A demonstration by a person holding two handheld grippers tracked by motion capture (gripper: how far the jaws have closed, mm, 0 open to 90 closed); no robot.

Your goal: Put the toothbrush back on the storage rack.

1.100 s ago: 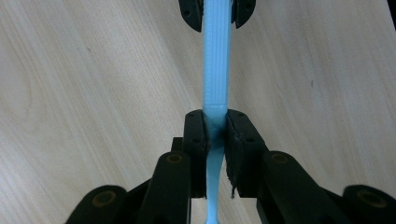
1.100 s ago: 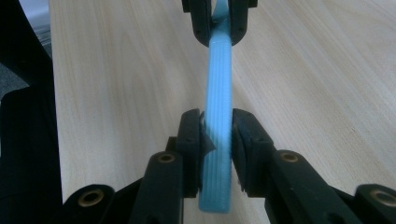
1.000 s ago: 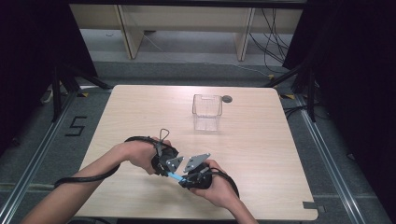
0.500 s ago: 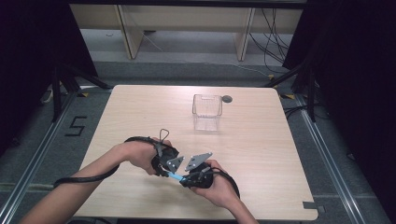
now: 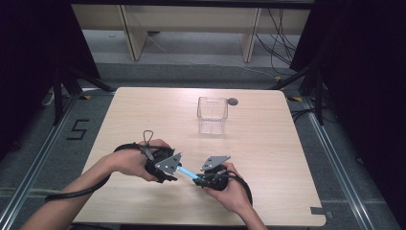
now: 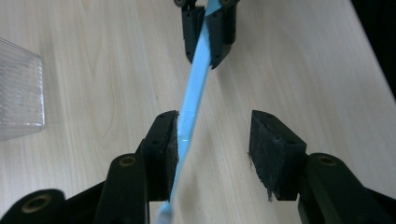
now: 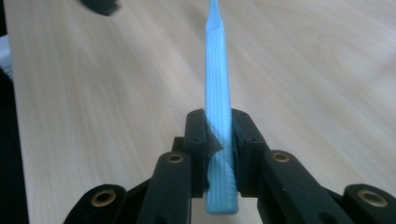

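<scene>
**Operator:** High view first: I see a pale wooden worktop (image 5: 268, 143) with my two hands low at its near edge. My left gripper (image 5: 173, 168) and my right gripper (image 5: 201, 179) face each other, close together, and a light blue toothbrush (image 5: 186, 172) bridges the gap between them, held just above the wood.

**Listener:** Which one is holding it?

**Operator:** The right one. In the right gripper view, the right gripper's fingers (image 7: 198, 140) are clamped on the ribbed blue handle (image 7: 219, 140), whose butt end pokes out below them while the thin neck points away.

**Listener:** And the left?

**Operator:** In the left gripper view, its fingers (image 6: 275, 149) have just been opening. They now stand apart; the toothbrush (image 6: 194, 98) runs between them, close against one finger's inner face, with a clear gap to the other. I cannot tell whether it touches that nearer finger. Farther off I see the right gripper (image 6: 208, 58) pinching the handle.

**Listener:** Anything else on the worktop?

**Operator:** A clear plastic box (image 5: 212, 115) stands upright toward the far side, well apart from my hands. A small dark disc (image 5: 233, 101) sits just beside it.
</scene>
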